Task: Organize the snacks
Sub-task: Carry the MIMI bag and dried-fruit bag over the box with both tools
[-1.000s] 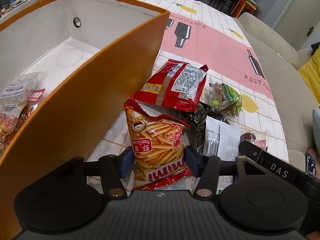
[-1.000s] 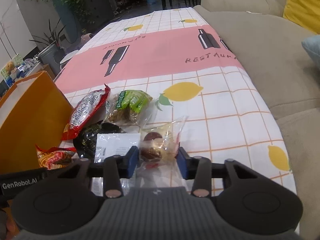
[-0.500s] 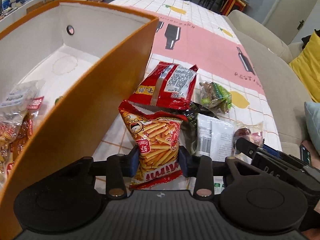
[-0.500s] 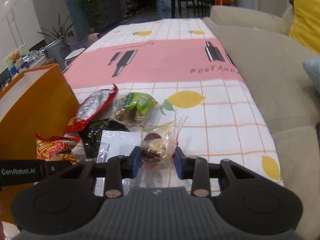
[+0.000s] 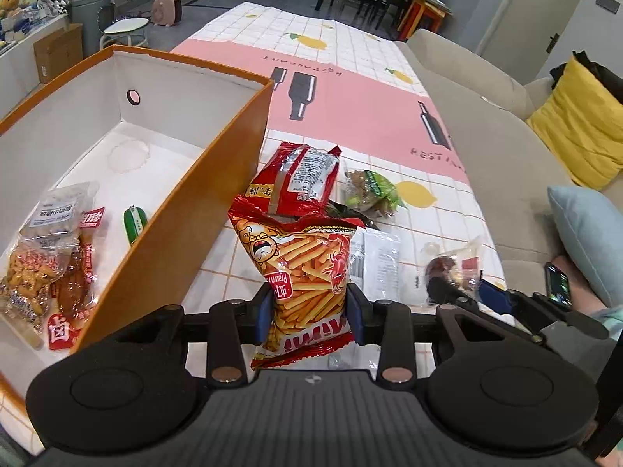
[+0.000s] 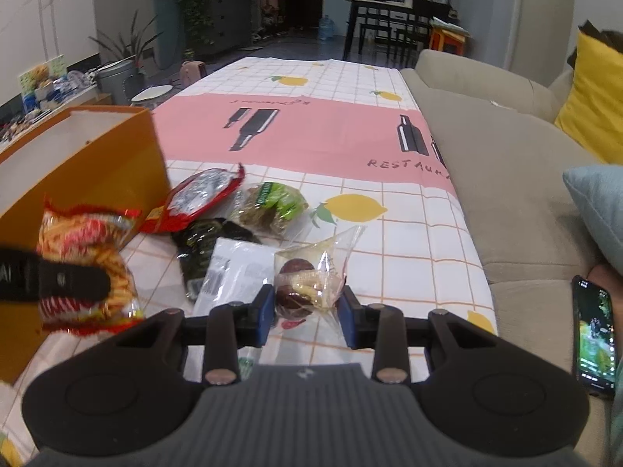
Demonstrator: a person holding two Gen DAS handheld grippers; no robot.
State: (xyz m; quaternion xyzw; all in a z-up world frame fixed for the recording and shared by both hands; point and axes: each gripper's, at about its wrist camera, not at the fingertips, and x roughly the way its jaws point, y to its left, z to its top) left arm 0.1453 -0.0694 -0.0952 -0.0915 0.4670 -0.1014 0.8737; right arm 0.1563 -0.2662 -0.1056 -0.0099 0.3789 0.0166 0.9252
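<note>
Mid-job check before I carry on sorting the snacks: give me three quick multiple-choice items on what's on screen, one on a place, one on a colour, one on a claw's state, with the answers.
1. Where does the green-labelled snack pack lie?
A. In the box
B. On the tablecloth, beyond the black packet
C. On the sofa

2. What colour is the outside of the box?
A. Orange
B. Blue
C. Grey

3. What is the left claw doing?
A. Open over the box
B. Shut on the prawn stick bag
C. Shut on a phone

Answers: 1 B, it rests on the cloth near the lemon print; 2 A, its wall is orange, the inside white; 3 B, both pads press the bag's sides.
</note>
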